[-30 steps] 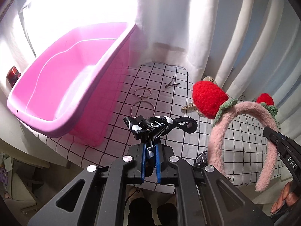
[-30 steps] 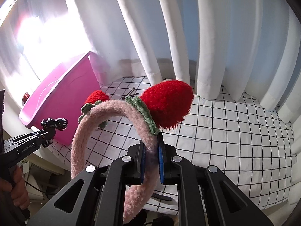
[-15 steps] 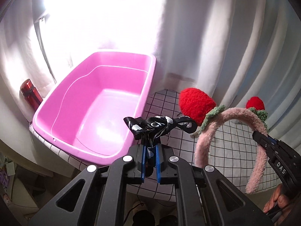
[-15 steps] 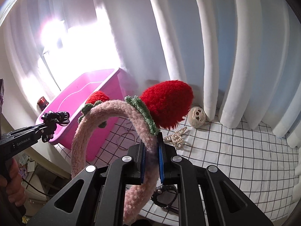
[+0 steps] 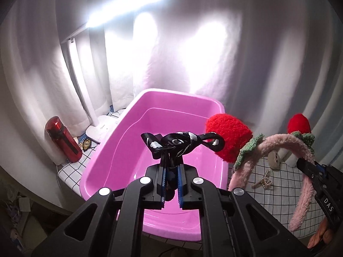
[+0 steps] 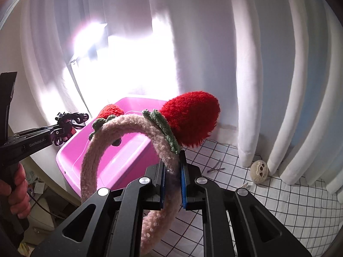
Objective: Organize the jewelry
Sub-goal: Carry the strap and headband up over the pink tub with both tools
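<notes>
White curtains hung behind a table under a black-gridded white cloth. The left gripper was clamped on a black satin hair tie with white print, held above the empty pink plastic tub. The right gripper was closed on a fuzzy pink headband with red strawberry ears, raised beside the tub.

"genrobot.ai" in white on the black body of the left claw, left edge of right wrist view. "das", rest cut off, white on the right claw body, lower right of left wrist view. nothing else legible.
</notes>
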`<act>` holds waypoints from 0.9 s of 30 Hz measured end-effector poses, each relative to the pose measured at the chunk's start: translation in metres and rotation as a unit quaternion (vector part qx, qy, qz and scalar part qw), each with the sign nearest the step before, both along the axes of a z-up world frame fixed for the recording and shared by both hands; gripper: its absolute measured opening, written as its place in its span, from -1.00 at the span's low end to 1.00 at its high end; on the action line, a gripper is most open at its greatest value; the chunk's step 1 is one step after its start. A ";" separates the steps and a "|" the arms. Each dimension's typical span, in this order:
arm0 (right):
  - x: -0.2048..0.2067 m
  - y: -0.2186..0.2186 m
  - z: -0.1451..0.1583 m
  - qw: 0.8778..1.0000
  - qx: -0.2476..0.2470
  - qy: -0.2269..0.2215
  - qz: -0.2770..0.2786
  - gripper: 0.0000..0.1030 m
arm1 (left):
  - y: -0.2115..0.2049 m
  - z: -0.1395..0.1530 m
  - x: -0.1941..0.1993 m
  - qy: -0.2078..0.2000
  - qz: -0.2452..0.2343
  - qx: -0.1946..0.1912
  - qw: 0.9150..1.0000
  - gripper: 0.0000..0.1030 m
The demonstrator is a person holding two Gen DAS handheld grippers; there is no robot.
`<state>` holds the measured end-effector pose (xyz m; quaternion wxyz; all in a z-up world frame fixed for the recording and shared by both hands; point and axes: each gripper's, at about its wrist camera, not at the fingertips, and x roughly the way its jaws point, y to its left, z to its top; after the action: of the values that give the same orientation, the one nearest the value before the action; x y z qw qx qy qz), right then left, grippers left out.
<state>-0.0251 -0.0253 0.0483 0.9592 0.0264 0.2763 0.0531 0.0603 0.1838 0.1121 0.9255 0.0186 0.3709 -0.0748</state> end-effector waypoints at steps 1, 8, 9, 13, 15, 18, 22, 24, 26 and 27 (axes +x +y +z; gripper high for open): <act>0.006 0.005 0.000 1.000 -0.003 0.001 0.003 -0.79 | 0.005 -0.002 0.005 0.002 0.002 0.002 1.000 -0.84; 0.051 0.047 0.001 0.999 -0.030 0.013 0.022 -0.79 | 0.037 -0.032 0.044 0.033 0.017 0.014 0.999 -0.84; 0.058 0.052 0.000 0.999 -0.035 0.018 0.023 -0.79 | 0.040 -0.036 0.049 0.038 0.019 0.017 0.999 -0.84; 0.084 0.070 -0.005 0.998 -0.047 0.033 0.028 -0.79 | 0.047 -0.056 0.068 0.063 0.023 0.019 0.998 -0.84; 0.095 0.077 -0.009 0.997 -0.053 0.043 0.031 -0.79 | 0.050 -0.064 0.075 0.074 0.027 0.020 0.997 -0.84; 0.110 0.086 -0.016 0.996 -0.062 0.056 0.033 -0.79 | 0.054 -0.075 0.086 0.088 0.031 0.020 0.995 -0.84; 0.125 0.098 -0.026 0.993 -0.082 0.070 0.039 -0.79 | 0.059 -0.087 0.096 0.105 0.035 0.021 0.994 -0.84; 0.132 0.102 -0.031 0.992 -0.088 0.079 0.040 -0.79 | 0.059 -0.092 0.099 0.110 0.035 0.025 0.993 -0.83; 0.137 0.104 -0.036 0.991 -0.093 0.087 0.040 -0.79 | 0.058 -0.097 0.102 0.116 0.035 0.029 0.992 -0.83; 0.140 0.106 -0.038 0.990 -0.095 0.092 0.041 -0.79 | 0.058 -0.100 0.104 0.120 0.036 0.029 0.992 -0.83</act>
<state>0.1150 0.0803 0.0102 0.9251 -0.0716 0.3676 0.0628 0.1642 0.2414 0.0126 0.8754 0.0230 0.4817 -0.0325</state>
